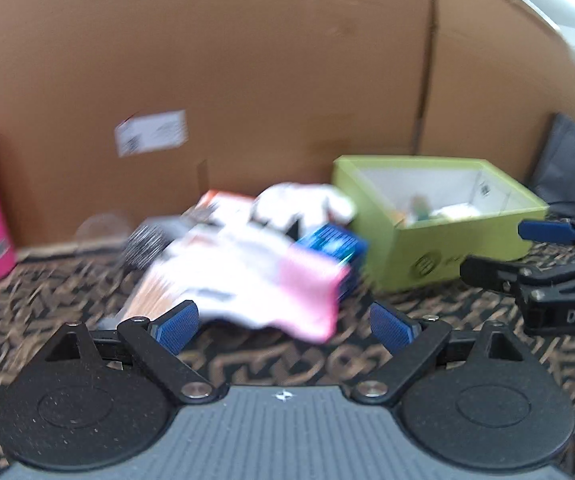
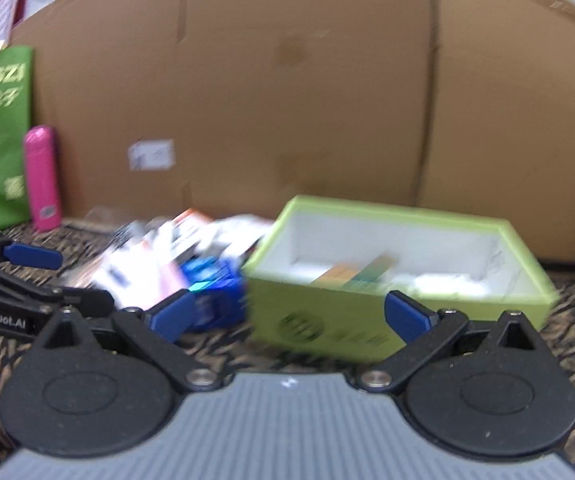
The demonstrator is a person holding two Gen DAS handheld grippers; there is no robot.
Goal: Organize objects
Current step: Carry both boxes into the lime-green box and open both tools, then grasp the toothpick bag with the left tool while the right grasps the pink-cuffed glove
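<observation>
Just ahead of the left gripper (image 1: 283,322), jaws apart and empty, lies the pink-edged packet (image 1: 271,280); the right gripper (image 2: 289,316), likewise open, faces the green box (image 2: 327,312).

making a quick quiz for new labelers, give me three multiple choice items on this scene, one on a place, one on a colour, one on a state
1. Where does the pink bottle stand?
A. inside the green box
B. at the far left, against the cardboard wall
C. on top of the pile

2. What colour is the open box outside?
A. lime green
B. red
C. black

3. How is the right gripper?
A. shut on the blue box
B. shut with nothing in it
C. open, holding nothing

Key: 1 B, the bottle stands upright beside the cardboard wall, left of the pile. 2 A, its outer walls are lime green, the inside white. 3 C, its blue pads stand wide apart with nothing between them.
</observation>
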